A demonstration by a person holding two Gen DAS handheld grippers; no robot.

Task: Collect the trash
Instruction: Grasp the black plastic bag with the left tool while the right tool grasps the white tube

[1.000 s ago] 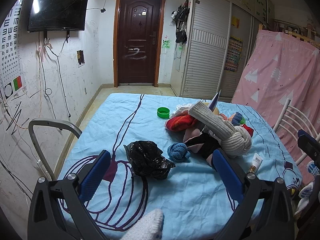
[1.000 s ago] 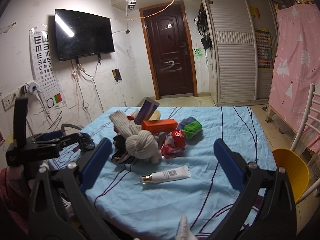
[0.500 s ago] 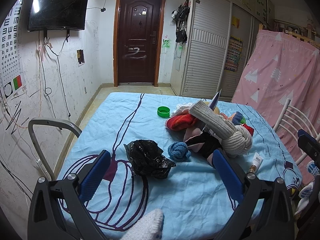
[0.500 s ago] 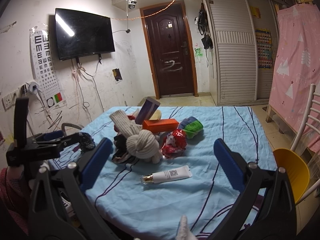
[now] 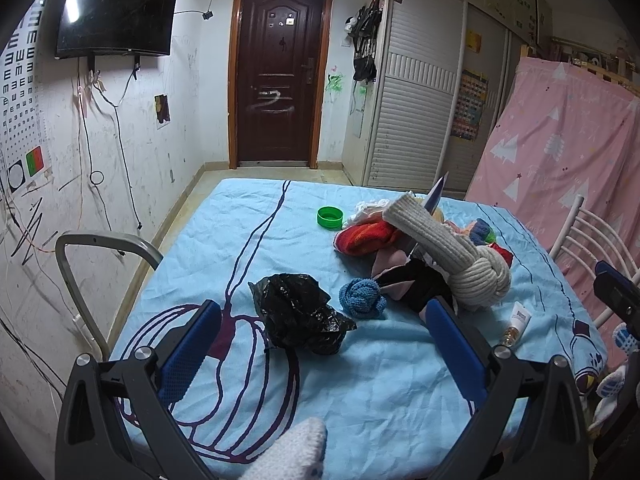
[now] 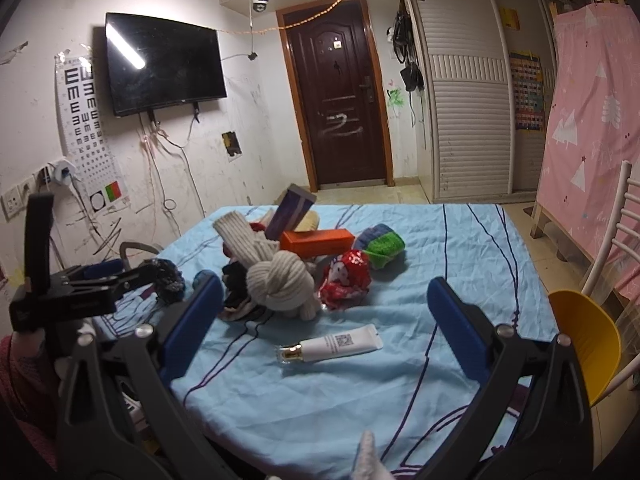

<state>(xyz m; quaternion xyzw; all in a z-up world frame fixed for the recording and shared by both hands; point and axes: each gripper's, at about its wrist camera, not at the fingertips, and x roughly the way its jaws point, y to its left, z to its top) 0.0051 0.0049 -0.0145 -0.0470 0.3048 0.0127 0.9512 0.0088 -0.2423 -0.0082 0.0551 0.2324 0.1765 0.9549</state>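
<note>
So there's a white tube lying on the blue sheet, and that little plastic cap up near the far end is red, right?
Not quite: the cap is green, as the left wrist view shows. The white tube does lie on the blue sheet.

My right gripper (image 6: 324,316) hangs over the near edge of the blue sheet (image 6: 460,248), jaws spread wide, nothing between them. White tube (image 6: 332,348) with gold cap lies on the sheet between my fingers, cap toward 9 o'clock. Beyond it, toward 11 o'clock: knotted cream sock (image 6: 276,280), with a red foil wrapper (image 6: 346,278) just beside it at its 3 o'clock. Orange box (image 6: 318,240) behind both. Green-and-blue knit (image 6: 380,244) at 12 o'clock. My left gripper (image 6: 104,276) enters at 9 o'clock; yellow chair (image 6: 588,332) at 3 o'clock.
</note>
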